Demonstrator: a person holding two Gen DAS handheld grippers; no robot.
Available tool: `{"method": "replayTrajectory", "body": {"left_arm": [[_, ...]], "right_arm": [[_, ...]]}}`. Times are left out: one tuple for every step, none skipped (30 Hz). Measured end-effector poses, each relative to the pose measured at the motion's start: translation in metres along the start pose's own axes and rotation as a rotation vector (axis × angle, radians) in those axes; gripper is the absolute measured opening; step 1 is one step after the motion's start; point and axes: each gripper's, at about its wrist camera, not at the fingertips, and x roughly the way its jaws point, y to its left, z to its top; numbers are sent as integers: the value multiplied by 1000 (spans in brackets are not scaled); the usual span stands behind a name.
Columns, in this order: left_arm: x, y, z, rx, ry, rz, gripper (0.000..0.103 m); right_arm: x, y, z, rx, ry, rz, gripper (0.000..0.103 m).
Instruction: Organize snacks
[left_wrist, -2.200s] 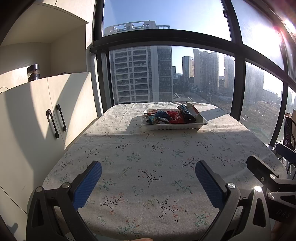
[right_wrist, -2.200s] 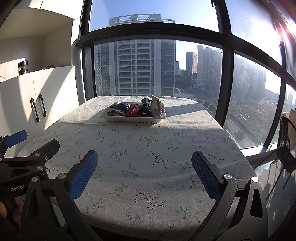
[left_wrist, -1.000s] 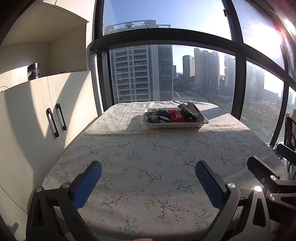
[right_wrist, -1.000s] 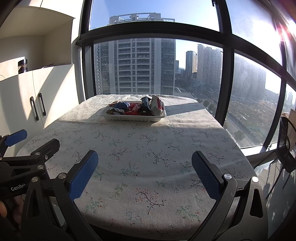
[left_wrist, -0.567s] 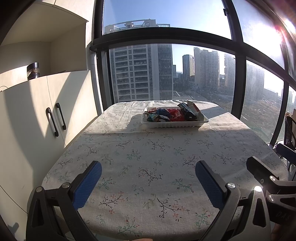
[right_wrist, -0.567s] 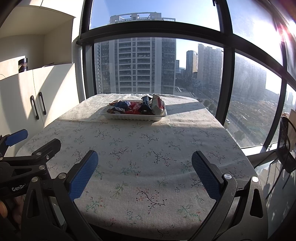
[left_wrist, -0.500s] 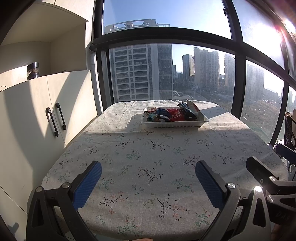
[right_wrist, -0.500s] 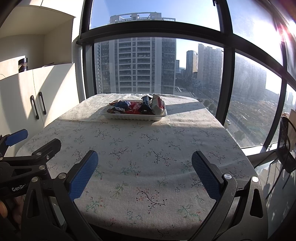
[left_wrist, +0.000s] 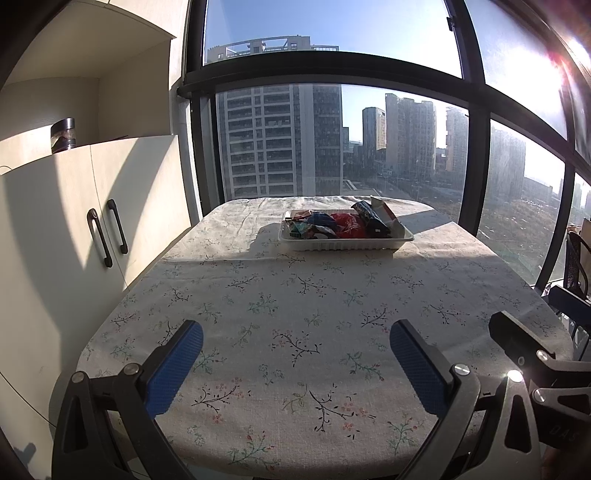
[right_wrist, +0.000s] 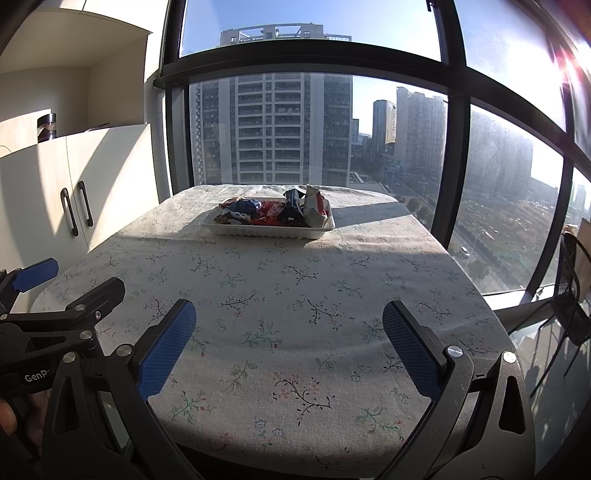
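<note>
A white tray (left_wrist: 343, 244) (right_wrist: 258, 232) sits at the far end of the table, filled with several snack packets (left_wrist: 347, 223) (right_wrist: 275, 213) in red, blue, black and white wrappers. My left gripper (left_wrist: 295, 354) hangs open over the near edge of the table, nothing between its blue pads. My right gripper (right_wrist: 290, 334) is open too, over the near edge to the right of the left one. Both are far from the tray. The left gripper's fingers (right_wrist: 55, 295) show at the left of the right wrist view.
A floral tablecloth (left_wrist: 295, 295) covers the table. White cabinets with dark handles (left_wrist: 107, 236) stand along its left side, a dark jar (left_wrist: 63, 134) on top. Large windows rise behind the table. A black mesh chair (right_wrist: 572, 288) stands at the right.
Both grippers have drifted very slightly; the tray sits a touch lower in view than two seconds ago. Nothing was grasped or released.
</note>
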Motion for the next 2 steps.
{"method": "replayTrajectory", "body": {"left_arm": [[0,0,0,0,1,1,103],[1,0,-1,-1,2,-1,103]], "right_arm": [[1,0,1,-1,0,0,103],[0,0,0,0,0,0,103]]}}
